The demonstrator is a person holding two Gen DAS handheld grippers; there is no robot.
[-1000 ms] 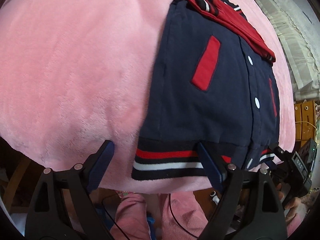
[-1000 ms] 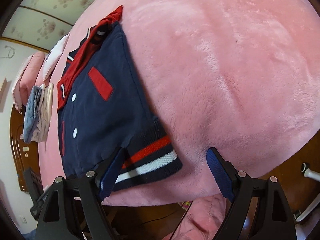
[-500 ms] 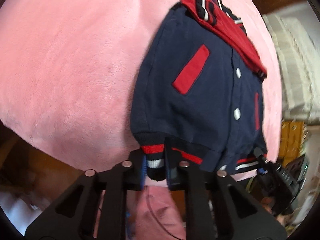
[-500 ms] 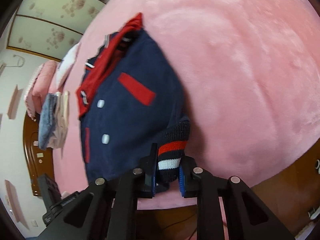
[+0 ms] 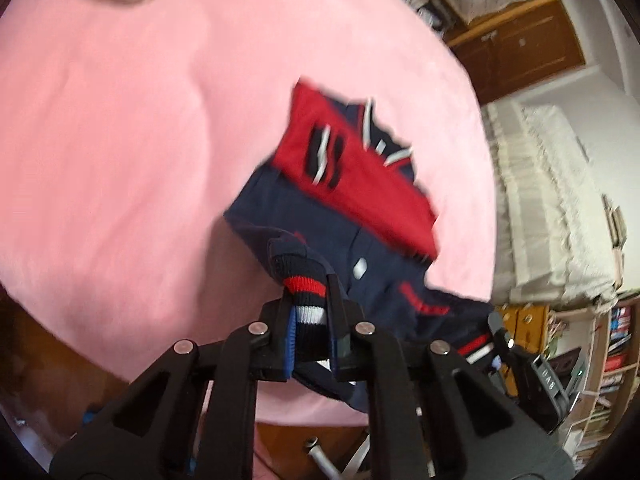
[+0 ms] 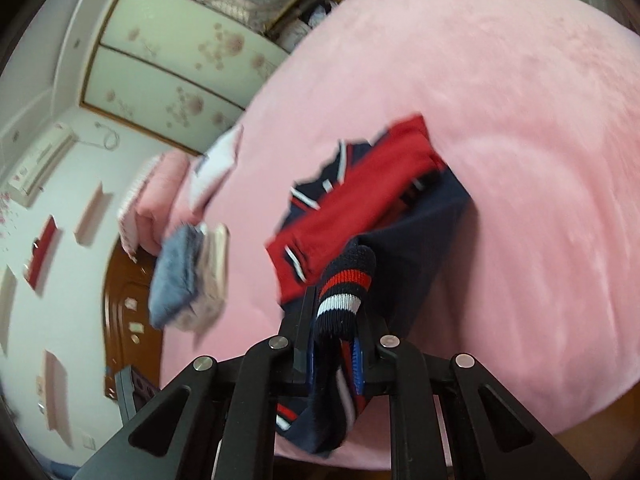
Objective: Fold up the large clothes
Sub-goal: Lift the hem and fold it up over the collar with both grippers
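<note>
On the pink bed (image 5: 120,160), the jacket (image 5: 320,216) lies partly lifted. Left gripper (image 5: 308,320) clamps one hem corner; right gripper (image 6: 338,320) is closing on the other. Carry both level toward the collar.

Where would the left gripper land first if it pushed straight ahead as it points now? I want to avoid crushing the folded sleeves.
Probably the jacket itself: the left gripper, clamped on its striped hem, points at the navy body near the red sleeve. Depth is unclear.
</note>
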